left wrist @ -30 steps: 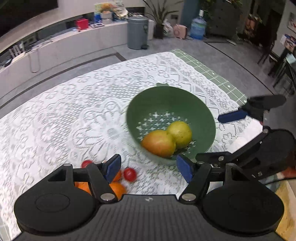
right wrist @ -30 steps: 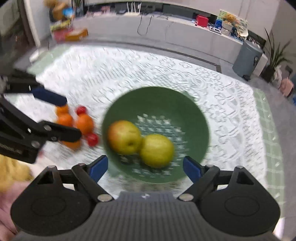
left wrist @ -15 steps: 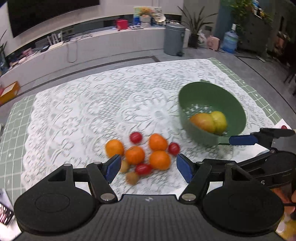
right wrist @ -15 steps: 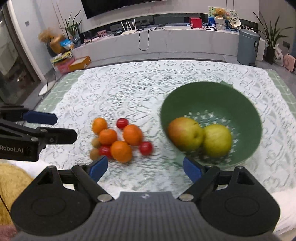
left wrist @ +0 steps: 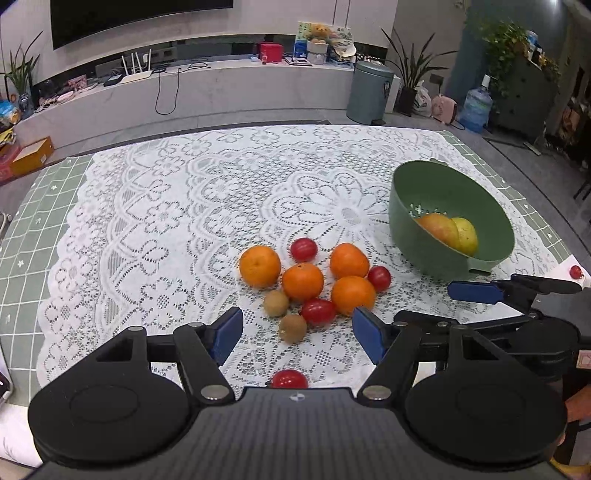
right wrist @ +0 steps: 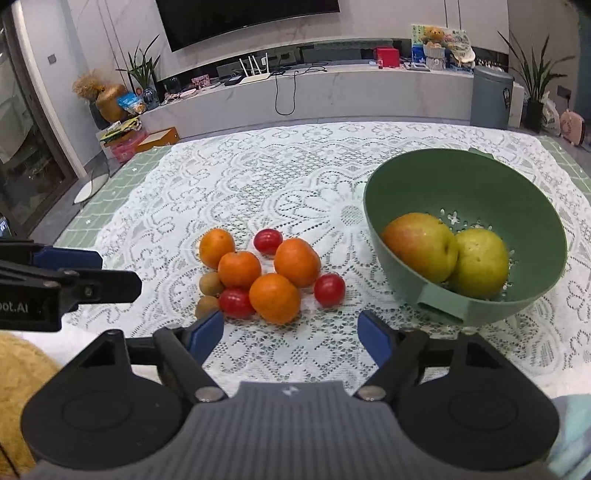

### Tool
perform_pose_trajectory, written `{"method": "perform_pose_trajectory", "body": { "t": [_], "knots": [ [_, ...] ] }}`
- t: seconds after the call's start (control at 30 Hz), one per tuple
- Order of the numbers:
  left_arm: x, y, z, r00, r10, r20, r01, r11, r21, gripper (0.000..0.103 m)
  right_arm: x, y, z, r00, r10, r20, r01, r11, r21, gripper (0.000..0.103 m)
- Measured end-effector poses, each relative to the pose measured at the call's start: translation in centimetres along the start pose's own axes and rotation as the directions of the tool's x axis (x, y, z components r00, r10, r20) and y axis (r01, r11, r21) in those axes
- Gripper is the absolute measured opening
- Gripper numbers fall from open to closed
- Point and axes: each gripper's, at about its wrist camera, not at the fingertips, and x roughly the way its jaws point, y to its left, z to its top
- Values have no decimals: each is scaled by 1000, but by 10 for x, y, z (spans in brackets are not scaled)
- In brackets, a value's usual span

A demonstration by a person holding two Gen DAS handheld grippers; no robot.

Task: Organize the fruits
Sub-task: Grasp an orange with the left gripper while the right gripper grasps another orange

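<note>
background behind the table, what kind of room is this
Most likely a home living room: a large wall-mounted TV above a long low media console, with potted plants and a pedal bin beside it.

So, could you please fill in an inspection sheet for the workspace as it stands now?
Surface: white lace cloth over a green checked table cover.
Job's things: green bowl holds two apples; four oranges, cherry tomatoes and two small brown fruits lie clustered beside it.
Clutter: one stray tomato near the table's front edge.
Grippers: left hand-held gripper open, empty; right hand-held gripper open, empty, jaws just closing somewhat.
Cables: black cable hangs from the far shelf.
Surroundings: television, bin, potted plants.
</note>
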Motion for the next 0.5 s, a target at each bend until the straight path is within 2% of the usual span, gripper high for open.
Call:
{"method": "perform_pose_trajectory", "body": {
  "t": [0.13, 0.27, 0.5],
  "knots": [
    [8, 9, -6, 1000, -14, 7, 15, 1000, -18, 80, 5, 7, -1, 1000, -14, 17, 15, 999, -50, 70],
    [15, 20, -11, 998, -63, 0, 63, 996, -60, 79, 11, 12, -4, 999, -25, 23, 27, 996, -90, 67],
    [36, 29, -14, 995, -90, -29, 87, 991, -102, 75, 29, 13, -2, 1000, -10, 1, 10, 996, -84, 55]
  ]
}}
